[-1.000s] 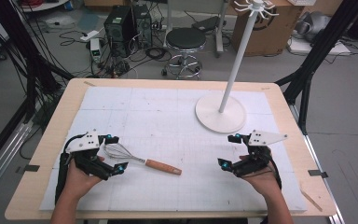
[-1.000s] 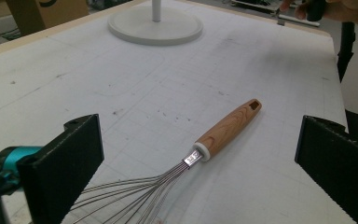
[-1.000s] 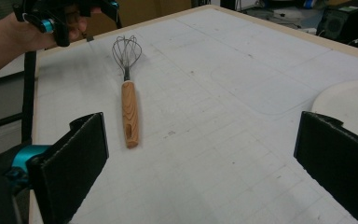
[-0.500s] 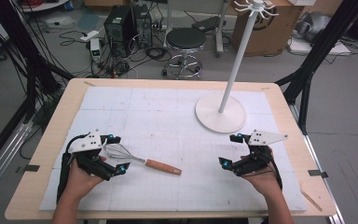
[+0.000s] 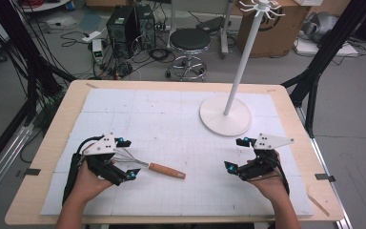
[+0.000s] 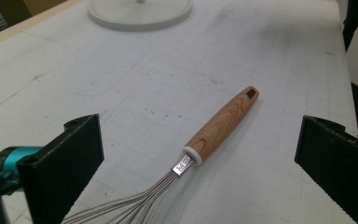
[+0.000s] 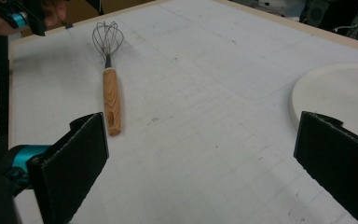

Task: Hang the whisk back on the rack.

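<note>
A whisk (image 5: 164, 170) with a wooden handle and wire head lies flat on the white mat (image 5: 181, 129), at the front left. My left gripper (image 5: 128, 158) is open, one jaw on each side of the wire head. In the left gripper view the handle (image 6: 221, 125) points away between the wide-apart jaws. My right gripper (image 5: 234, 154) is open at the front right, with nothing between its jaws. In the right gripper view the whisk (image 7: 111, 100) lies farther off, beyond the left jaw.
A white stand with a round base (image 5: 225, 116) and a tall pole (image 5: 243, 57) rises at the back right of the mat. The base (image 7: 335, 95) is close to the right gripper. Wooden table edges (image 5: 52, 143) frame the mat.
My left gripper has edged slightly to the right along the whisk's wire head. The whisk and the right gripper have stayed about where they were.
</note>
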Demonstrator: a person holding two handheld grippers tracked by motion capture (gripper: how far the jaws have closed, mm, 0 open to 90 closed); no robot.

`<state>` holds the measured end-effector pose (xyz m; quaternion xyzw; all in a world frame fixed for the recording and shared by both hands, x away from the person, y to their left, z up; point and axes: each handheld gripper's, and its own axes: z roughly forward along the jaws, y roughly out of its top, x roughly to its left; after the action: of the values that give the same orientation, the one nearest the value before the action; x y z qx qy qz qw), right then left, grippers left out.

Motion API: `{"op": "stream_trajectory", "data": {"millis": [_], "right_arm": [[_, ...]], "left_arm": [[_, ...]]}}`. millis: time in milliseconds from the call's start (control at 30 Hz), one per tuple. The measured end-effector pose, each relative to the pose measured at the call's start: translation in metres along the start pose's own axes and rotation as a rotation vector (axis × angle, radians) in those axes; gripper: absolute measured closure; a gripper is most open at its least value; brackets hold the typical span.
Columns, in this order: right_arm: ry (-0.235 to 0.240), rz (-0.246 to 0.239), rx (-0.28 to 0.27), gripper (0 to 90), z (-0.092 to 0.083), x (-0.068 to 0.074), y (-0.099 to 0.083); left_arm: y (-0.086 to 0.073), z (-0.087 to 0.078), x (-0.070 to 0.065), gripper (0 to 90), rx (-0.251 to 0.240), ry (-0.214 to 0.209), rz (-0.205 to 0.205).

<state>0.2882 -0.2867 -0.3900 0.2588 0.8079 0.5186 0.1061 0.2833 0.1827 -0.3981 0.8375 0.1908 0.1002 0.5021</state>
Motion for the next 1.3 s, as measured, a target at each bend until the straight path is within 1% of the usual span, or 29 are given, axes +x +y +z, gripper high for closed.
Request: {"op": "stream_trajectory", "data": {"millis": [133, 233, 367, 467, 500, 533, 567, 633, 700, 767, 800, 833, 867, 900, 967, 1000, 1033, 1067, 1100, 1133, 1167, 1200, 1233, 1267, 1300], "right_arm": [[-0.001, 0.0, 0.003, 2.1, 0.0, 0.0, -0.001], [-0.001, -0.004, 0.001, 2.1, 0.0, 0.0, -0.001], [-0.001, -0.008, 0.012, 2.1, 0.002, 0.001, -0.001], [-0.001, -0.01, 0.019, 2.1, 0.004, 0.002, -0.001], [-0.001, -0.011, 0.022, 2.1, 0.004, 0.002, -0.001], [0.0, -0.009, 0.023, 2.1, 0.004, 0.002, -0.001], [-0.001, -0.011, 0.022, 2.1, 0.005, 0.002, -0.001], [0.001, -0.009, 0.023, 2.1, 0.005, 0.002, -0.001], [0.001, -0.01, 0.024, 2.1, 0.005, 0.002, -0.001], [0.001, -0.007, 0.028, 2.1, 0.006, 0.002, -0.001], [0.003, -0.012, 0.029, 2.1, 0.006, 0.002, -0.001], [0.003, -0.012, 0.029, 2.1, 0.006, 0.002, -0.001], [0.003, -0.013, 0.029, 2.1, 0.006, 0.003, -0.001], [0.002, -0.01, 0.032, 2.1, 0.006, 0.003, -0.001], [-0.004, -0.01, 0.037, 2.1, 0.006, 0.002, -0.001], [-0.003, -0.006, 0.036, 2.1, 0.006, 0.002, -0.001], [-0.003, -0.006, 0.036, 2.1, 0.006, 0.002, -0.001], [-0.002, -0.007, 0.035, 2.1, 0.006, 0.002, -0.001], [-0.002, -0.007, 0.034, 2.1, 0.005, 0.002, -0.001], [-0.001, -0.006, 0.032, 2.1, 0.005, 0.002, -0.001], [-0.003, -0.007, 0.03, 2.1, 0.005, 0.001, -0.001], [-0.003, -0.007, 0.03, 2.1, 0.005, 0.001, -0.001], [-0.002, -0.006, 0.034, 2.1, 0.005, 0.002, -0.001], [0.0, -0.005, 0.034, 2.1, 0.006, 0.002, -0.001], [-0.001, -0.009, 0.034, 2.1, 0.006, 0.001, -0.001]], "left_arm": [[0.009, 0.013, -0.001, 1.7, 0.07, -0.005, 0.031], [0.016, 0.024, -0.001, 1.6, 0.148, -0.015, 0.062], [0.024, 0.041, -0.002, 1.7, 0.237, -0.044, 0.098], [0.029, 0.053, -0.003, 1.7, 0.308, -0.052, 0.132], [0.03, 0.056, -0.003, 1.7, 0.325, -0.055, 0.139], [0.03, 0.059, -0.003, 1.7, 0.328, -0.062, 0.136], [0.03, 0.062, -0.002, 1.7, 0.341, -0.067, 0.13], [0.031, 0.068, -0.002, 1.7, 0.392, -0.053, 0.152], [0.033, 0.073, -0.002, 1.7, 0.431, -0.05, 0.164], [0.036, 0.078, -0.002, 2.5, 0.463, -0.06, 0.178], [0.037, 0.08, -0.002, 4.5, 0.474, -0.07, 0.185], [0.038, 0.083, -0.003, 4.5, 0.491, -0.081, 0.185], [0.039, 0.085, -0.003, 7.7, 0.516, -0.09, 0.196], [0.039, 0.088, -0.003, 12.5, 0.547, -0.096, 0.217], [0.04, 0.095, -0.004, 12.8, 0.591, -0.091, 0.238], [0.04, 0.097, -0.005, 14.5, 0.606, -0.087, 0.244], [0.04, 0.099, -0.004, 14.5, 0.617, -0.091, 0.249], [0.041, 0.101, -0.004, 16.9, 0.626, -0.096, 0.256], [0.04, 0.102, -0.004, 20.2, 0.631, -0.102, 0.249], [0.04, 0.103, -0.003, 31.7, 0.637, -0.112, 0.249], [0.039, 0.103, -0.003, 36.9, 0.648, -0.117, 0.248], [0.038, 0.104, -0.003, 36.9, 0.66, -0.115, 0.251], [0.037, 0.105, -0.002, 42.3, 0.675, -0.119, 0.253], [0.036, 0.105, -0.002, 45.4, 0.69, -0.119, 0.247], [0.035, 0.106, -0.003, 46.4, 0.7, -0.119, 0.253]]}}
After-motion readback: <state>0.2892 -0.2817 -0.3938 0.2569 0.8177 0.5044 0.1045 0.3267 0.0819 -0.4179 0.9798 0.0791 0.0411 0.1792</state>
